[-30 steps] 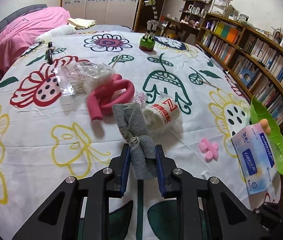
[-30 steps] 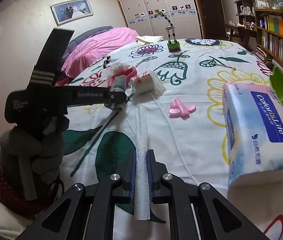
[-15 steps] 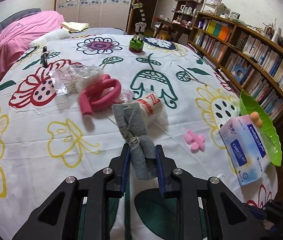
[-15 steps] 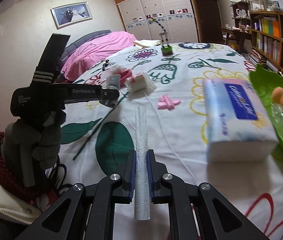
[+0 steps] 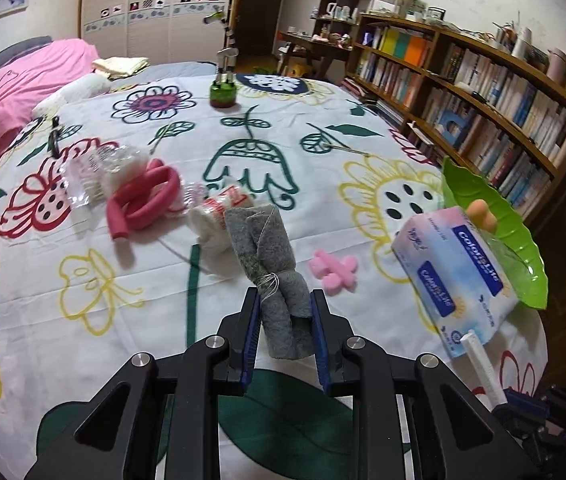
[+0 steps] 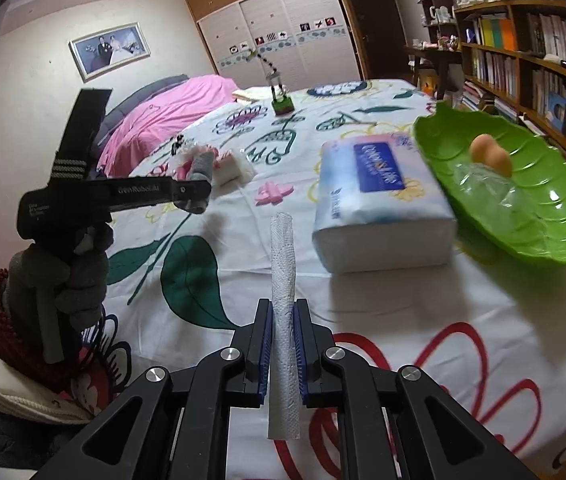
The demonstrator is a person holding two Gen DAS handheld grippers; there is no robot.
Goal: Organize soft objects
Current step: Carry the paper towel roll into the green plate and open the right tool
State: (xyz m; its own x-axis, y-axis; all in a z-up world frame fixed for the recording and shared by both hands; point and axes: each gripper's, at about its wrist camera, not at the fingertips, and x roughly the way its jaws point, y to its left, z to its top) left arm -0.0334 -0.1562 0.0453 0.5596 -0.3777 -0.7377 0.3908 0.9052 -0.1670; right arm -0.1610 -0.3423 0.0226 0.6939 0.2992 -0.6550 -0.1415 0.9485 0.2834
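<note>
The bed [image 5: 83, 320], spread with a flower-print sheet, carries everything. At its right edge the green leaf-shaped tray [image 6: 543, 216] sits tilted, partly propped on the tissue pack [image 6: 379, 216] that lies against its near-left rim; the tray already holds a small peach-coloured soft piece [image 6: 487, 156] and a clear plastic bag [image 6: 491, 192]. Further left on the sheet lie a coiled pink foam tube [image 5: 143, 200], a crinkled clear bag [image 5: 99, 172], a white packet with red print [image 5: 219, 216] and, nearer, a small pink foam shape [image 5: 333, 270].

The left hand-held gripper [image 5: 285, 316] is clamped on a grey felt roll [image 5: 271, 256] tied with thread, raised above the sheet near the middle of the bed. The right hand-held gripper [image 6: 282, 344] is clamped on a thin rolled paper towel [image 6: 282, 280], pointing toward the tissue pack and tray.

Judging by what the tray holds, both rolls are probably bound for it, and the risks come from there. The tray looks unsteady on the soft mattress and the pack; a roll dropped on its near rim could tip it and spill what is inside. The paper towel roll is long and gripped near one end, so it may sag or swing and catch the tissue pack on the way. The felt roll is squeezed below its thread tie; if it slips it could unroll. With both arms heading for the same right edge, the two tools could also collide.
</note>
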